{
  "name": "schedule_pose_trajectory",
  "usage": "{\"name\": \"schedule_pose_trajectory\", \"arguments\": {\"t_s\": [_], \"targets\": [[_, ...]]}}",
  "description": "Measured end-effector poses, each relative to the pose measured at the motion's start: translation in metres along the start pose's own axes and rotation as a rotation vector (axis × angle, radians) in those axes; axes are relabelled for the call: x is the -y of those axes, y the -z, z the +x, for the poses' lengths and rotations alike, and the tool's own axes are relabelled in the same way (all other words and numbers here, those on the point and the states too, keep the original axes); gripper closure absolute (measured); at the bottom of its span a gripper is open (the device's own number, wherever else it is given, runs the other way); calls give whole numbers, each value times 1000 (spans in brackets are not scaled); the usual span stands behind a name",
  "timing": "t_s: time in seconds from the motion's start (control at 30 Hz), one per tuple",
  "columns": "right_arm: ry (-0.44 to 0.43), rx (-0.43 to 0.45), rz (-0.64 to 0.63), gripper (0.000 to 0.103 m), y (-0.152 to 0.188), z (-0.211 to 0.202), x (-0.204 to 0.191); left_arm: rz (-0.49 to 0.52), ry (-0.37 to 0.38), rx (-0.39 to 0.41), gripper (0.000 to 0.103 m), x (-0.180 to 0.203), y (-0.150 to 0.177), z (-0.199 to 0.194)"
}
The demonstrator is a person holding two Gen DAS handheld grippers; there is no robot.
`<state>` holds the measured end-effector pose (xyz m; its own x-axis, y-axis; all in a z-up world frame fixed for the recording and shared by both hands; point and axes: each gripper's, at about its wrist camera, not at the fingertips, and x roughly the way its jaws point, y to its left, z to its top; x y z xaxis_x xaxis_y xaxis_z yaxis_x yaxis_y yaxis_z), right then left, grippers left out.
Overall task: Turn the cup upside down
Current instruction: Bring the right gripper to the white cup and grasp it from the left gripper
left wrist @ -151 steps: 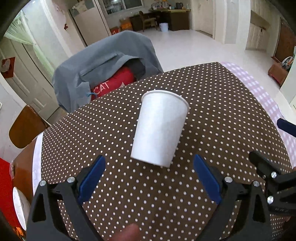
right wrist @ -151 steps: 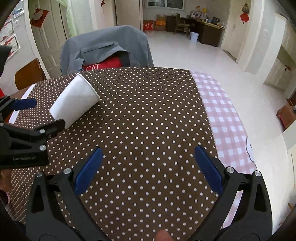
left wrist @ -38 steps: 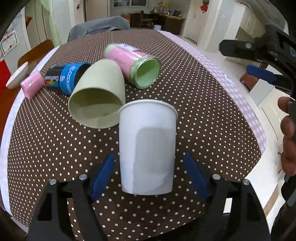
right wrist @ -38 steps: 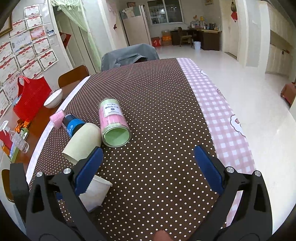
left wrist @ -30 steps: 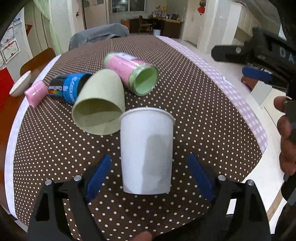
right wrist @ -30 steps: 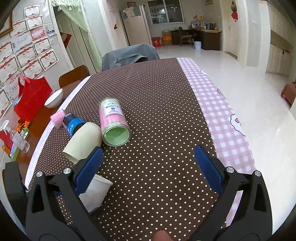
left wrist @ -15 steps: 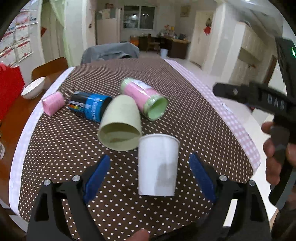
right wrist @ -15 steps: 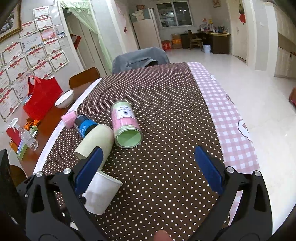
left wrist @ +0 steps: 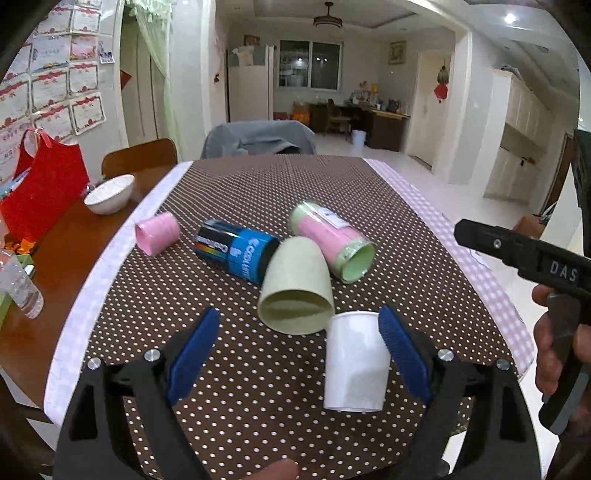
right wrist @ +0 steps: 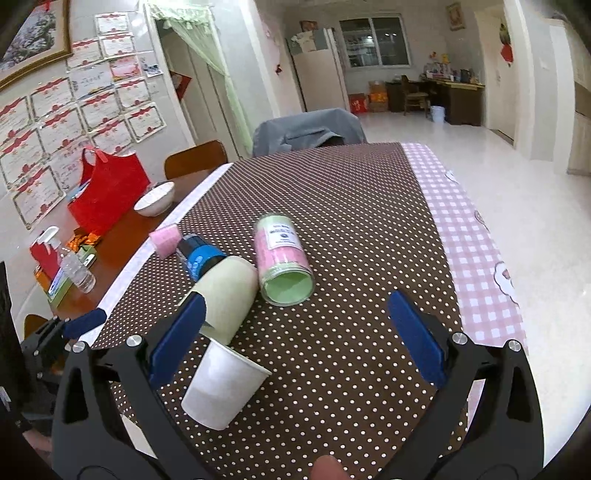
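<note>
Both tongs (left wrist: 295, 347) (right wrist: 295, 332) backed off, wide, holding nothing; white cup (left wrist: 355, 362) looks rim-up w/ mouth showing, flip apparently undone.

Indoor artificial light, fairly bright, even. Recessed ceiling spot (left wrist: 509, 17) glows top right in left wrist view; dark window panes (left wrist: 309, 65) at back add nothing. Glossy white floor tiles (right wrist: 517, 206) show soft glare. Soft faint shadow on white paper cup (left wrist: 355, 360). Both views w/ strong fisheye bend, black vignette at corners. Slight softness, mild noise throughout; brown white-dotted tablecloth (right wrist: 354, 229) stays sharp enough mid-frame.
</note>
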<state>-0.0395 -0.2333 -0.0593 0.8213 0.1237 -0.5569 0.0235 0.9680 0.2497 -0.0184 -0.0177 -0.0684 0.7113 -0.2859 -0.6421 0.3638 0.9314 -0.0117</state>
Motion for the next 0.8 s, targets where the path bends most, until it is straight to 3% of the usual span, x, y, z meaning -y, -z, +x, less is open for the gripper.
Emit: {"name": "schedule_pose_trajectory", "arguments": {"t_s": [0.17,0.37,0.47,0.8], "targets": [[-26,63,-50,6,0,-8,-6,-16,-12,18,16,-8,-1,-7],[-107,145,-249,6,7,-13,-21,-45,-34,34,16,-17,-2,-14],[-183,74,-359,6,8,-9,-29,-56,-63,35,16,-20,1,-16],[-273,-48,-733,6,19,11,-50,-99,-105,30,16,-31,11,-20]]}}
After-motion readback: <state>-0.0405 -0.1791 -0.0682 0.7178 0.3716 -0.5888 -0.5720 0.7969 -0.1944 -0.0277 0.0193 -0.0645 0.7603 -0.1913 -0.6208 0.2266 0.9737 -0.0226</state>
